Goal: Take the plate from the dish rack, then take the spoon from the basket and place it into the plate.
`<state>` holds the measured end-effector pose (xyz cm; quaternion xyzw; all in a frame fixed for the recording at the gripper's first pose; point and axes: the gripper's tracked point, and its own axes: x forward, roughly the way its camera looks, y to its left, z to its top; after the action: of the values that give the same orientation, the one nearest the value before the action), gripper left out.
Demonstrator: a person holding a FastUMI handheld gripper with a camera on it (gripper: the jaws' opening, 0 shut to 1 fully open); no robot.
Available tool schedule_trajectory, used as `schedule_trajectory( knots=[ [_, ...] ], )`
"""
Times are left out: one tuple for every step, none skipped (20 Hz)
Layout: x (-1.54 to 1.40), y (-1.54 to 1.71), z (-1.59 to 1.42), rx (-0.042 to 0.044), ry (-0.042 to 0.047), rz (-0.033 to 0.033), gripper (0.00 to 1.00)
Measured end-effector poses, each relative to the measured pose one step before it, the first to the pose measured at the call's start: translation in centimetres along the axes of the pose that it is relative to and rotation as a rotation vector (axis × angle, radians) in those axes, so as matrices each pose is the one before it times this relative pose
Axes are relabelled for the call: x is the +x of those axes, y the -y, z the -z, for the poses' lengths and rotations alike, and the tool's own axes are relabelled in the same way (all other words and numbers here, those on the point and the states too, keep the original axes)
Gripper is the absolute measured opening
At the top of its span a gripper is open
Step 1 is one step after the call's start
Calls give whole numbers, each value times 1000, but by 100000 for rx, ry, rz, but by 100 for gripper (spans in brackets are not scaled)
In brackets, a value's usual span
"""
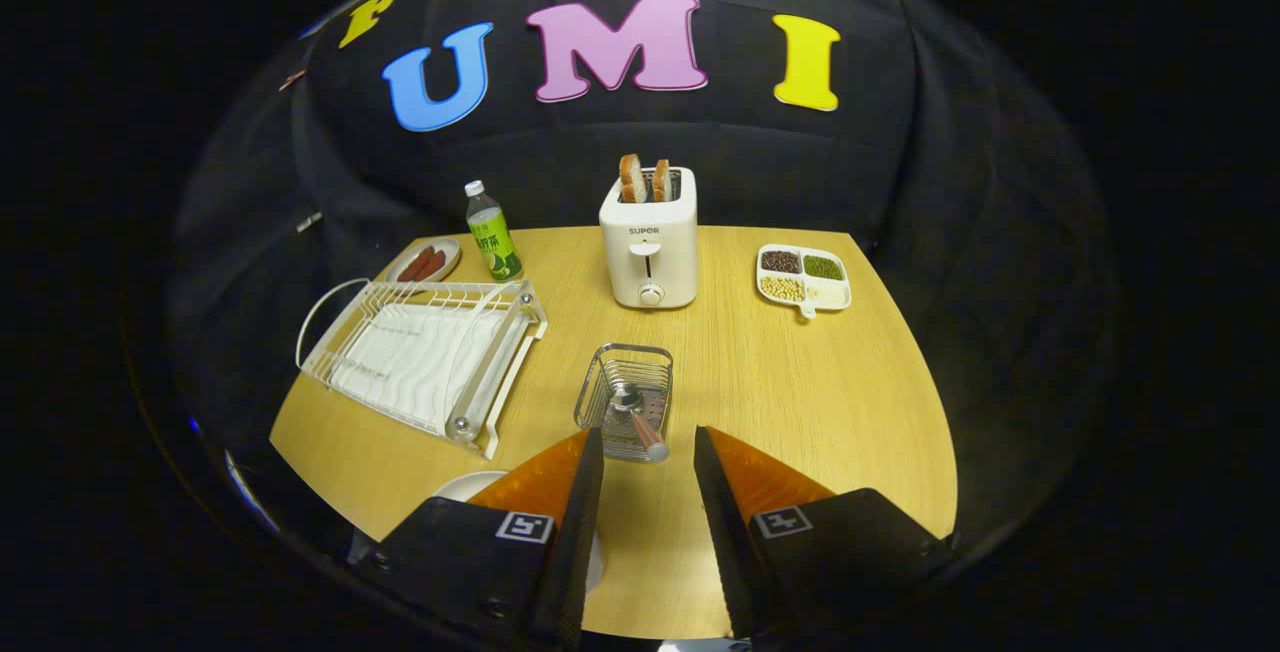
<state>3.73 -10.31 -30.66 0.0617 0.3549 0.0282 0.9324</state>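
With the dish rack (425, 357) bare and the plate (470, 485) beside the spread, empty hand-held gripper (648, 452), the spoon (637, 420) just ahead waits in its basket (625, 397).

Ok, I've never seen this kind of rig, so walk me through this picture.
A person holds a two-finger gripper in one hand; the camera rides on it and looks forward along the fingers. They stand open and hold nothing.

On the wooden table, just ahead of the fingers, a wire basket holds a spoon. Beside it is a white dish rack. A white plate lies on the table partly under one finger. Beyond are a toaster with bread, a bottle, a small dish of sausages and a divided tray of beans.
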Motion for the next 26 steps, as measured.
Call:
schedule_trajectory(
  knots=[
    [346,84,29,-4649,-716,-477,58],
    [474,-104,115,-3263,-922,-1237,58],
    [602,-216,319,-1965,-1365,-1332,58],
    [636,-140,286,-1902,-1364,-1070,58],
    [713,-182,397,-2106,-1336,-849,57],
    [742,-26,416,-1886,-1801,-817,55],
    [837,-171,464,-1292,-1463,-743,54],
    [699,81,400,-846,-1772,-167,52],
    [576,-120,547,-449,-1451,-440,51],
    [309,341,339,-918,-1351,566,41],
    [-70,-244,-276,956,795,-639,31],
    [181,-392,96,2057,359,-1894,19],
    [-70,169,43,804,-187,292,17],
    [-1,139,7,253,-84,131,14],
    [-168,115,102,560,-363,869,14],
    [-107,270,-142,1040,-328,1316,14],
    [-194,233,-411,1266,954,977,14],
    [-258,-68,-413,1271,977,239,14],
    [-574,9,-143,527,496,445,14],
    [-582,44,-305,-4,738,446,14],
    [-554,-4,-264,-78,1068,593,14],
    [-586,-189,-461,138,1085,-282,14],
    [-550,-140,-358,-391,969,404,14],
    [-412,-160,-297,-944,554,154,14],
    [-333,-203,-27,-1279,316,410,14],
    [236,-49,-134,-918,47,869,14]
  ],
)
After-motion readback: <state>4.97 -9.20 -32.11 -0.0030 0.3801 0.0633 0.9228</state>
